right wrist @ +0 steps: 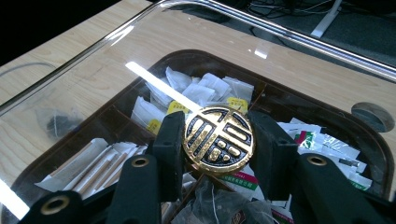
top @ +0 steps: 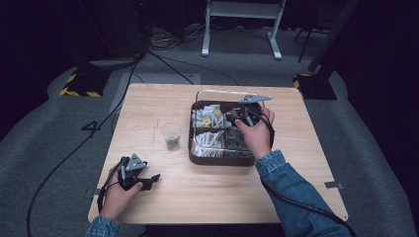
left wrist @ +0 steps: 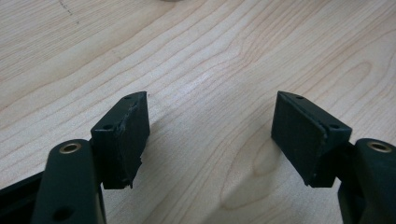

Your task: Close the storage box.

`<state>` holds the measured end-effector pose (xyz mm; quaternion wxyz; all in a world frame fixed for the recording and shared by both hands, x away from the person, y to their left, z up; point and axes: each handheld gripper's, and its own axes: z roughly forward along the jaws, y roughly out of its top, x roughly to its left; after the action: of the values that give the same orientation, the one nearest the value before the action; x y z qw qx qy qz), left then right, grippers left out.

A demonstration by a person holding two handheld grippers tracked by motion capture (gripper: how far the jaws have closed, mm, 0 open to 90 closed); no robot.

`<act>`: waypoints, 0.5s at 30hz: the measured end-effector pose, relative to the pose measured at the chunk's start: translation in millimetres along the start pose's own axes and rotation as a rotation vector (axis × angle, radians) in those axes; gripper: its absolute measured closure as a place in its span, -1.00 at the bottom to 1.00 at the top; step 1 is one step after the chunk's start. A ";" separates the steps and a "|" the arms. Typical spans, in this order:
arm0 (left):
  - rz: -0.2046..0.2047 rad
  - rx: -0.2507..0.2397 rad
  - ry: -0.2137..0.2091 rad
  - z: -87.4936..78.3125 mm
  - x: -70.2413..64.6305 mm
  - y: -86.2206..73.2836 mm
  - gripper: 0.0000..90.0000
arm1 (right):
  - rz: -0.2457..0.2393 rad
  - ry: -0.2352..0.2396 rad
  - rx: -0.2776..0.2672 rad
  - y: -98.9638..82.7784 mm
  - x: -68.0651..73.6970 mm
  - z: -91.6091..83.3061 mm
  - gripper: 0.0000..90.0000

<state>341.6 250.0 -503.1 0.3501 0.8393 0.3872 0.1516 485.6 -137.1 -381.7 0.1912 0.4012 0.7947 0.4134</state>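
Observation:
A dark brown divided box (top: pixel 217 159) sits on the table right of centre, holding white sachets (right wrist: pixel 201 88) and paper-wrapped sticks (right wrist: pixel 93 168). A clear lid (right wrist: pixel 140 46) hangs over it, its rim reaching past the box's far side (top: pixel 217 90). In the lid's middle is a round gold-and-black knob (right wrist: pixel 218 140). My right gripper (right wrist: pixel 218 135) is shut on that knob, one jaw on each side; the high view has it (top: pixel 244 114) over the box's far half. My left gripper (top: pixel 148 180) rests low at the table's front left, open and empty (left wrist: pixel 210 135).
A small clear glass (top: pixel 171 136) with something dark in its bottom stands just left of the box. The wooden table (top: pixel 222 192) has bare room in front and at left. Cables and a white stand's legs (top: pixel 242 29) lie on the floor beyond.

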 end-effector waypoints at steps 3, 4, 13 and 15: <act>-0.001 0.000 0.000 0.0 0.0 0.0 -0.37 | -0.010 -0.007 0.011 -1.9 0.9 5.5 0.31; -0.001 0.000 0.000 0.0 0.0 0.0 -0.37 | -0.014 -0.011 0.015 -2.5 1.1 7.3 0.31; -0.001 0.000 0.000 0.0 0.0 0.0 -0.37 | -0.032 -0.032 0.040 -8.1 3.3 25.7 0.31; -0.001 0.000 0.000 0.0 0.0 0.0 -0.37 | -0.029 -0.035 0.046 -9.6 3.6 28.6 0.31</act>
<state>341.6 250.0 -503.1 0.3501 0.8393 0.3874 0.1514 497.0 -123.0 -406.1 0.2016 0.4009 0.8065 0.3850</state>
